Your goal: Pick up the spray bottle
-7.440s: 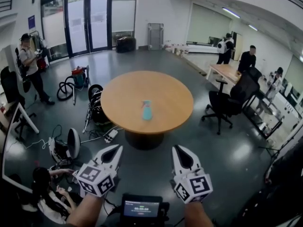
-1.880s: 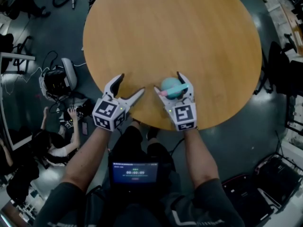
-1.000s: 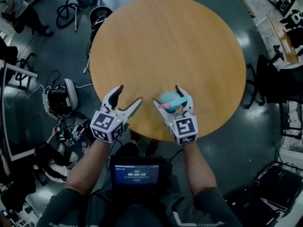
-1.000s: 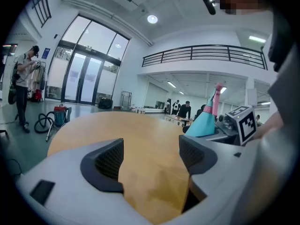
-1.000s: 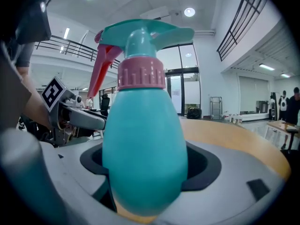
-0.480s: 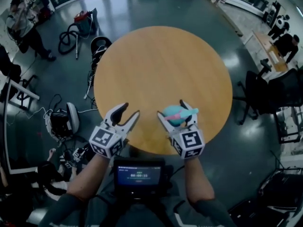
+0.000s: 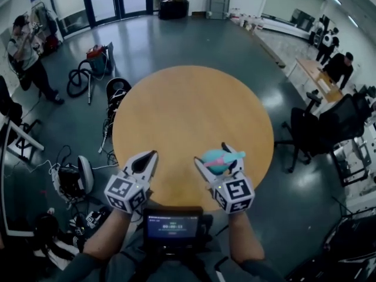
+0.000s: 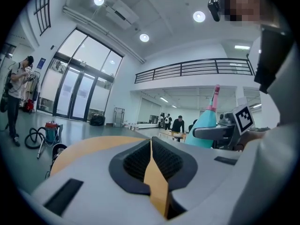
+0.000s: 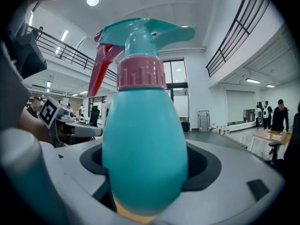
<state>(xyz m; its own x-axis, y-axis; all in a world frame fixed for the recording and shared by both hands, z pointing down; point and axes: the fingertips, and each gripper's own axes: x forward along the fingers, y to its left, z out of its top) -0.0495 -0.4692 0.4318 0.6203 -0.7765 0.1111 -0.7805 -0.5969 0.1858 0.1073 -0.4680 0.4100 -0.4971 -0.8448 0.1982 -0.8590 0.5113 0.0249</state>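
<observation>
A teal spray bottle (image 7: 216, 159) with a pink collar and trigger stands upright between the jaws of my right gripper (image 7: 211, 154), which is shut on its body above the near edge of the round wooden table (image 7: 188, 110). In the right gripper view the spray bottle (image 9: 143, 144) fills the middle, with the jaws pressing on both of its sides. My left gripper (image 7: 154, 153) hovers to the left of it, shut with nothing between its jaws. From the left gripper view the jaws meet at the left gripper (image 8: 151, 142), and the spray bottle (image 8: 205, 128) shows at the right.
A screen device (image 7: 171, 228) sits just below my grippers. Cables and equipment (image 7: 73, 178) lie on the floor at the left, a vacuum cleaner (image 7: 97, 63) beyond them. A person (image 7: 26, 51) stands far left. An office chair (image 7: 311, 131) is right of the table.
The left gripper's jaws have gone from wide open to shut. Both grippers have risen, and the bottle has come up off the table in the right gripper.
</observation>
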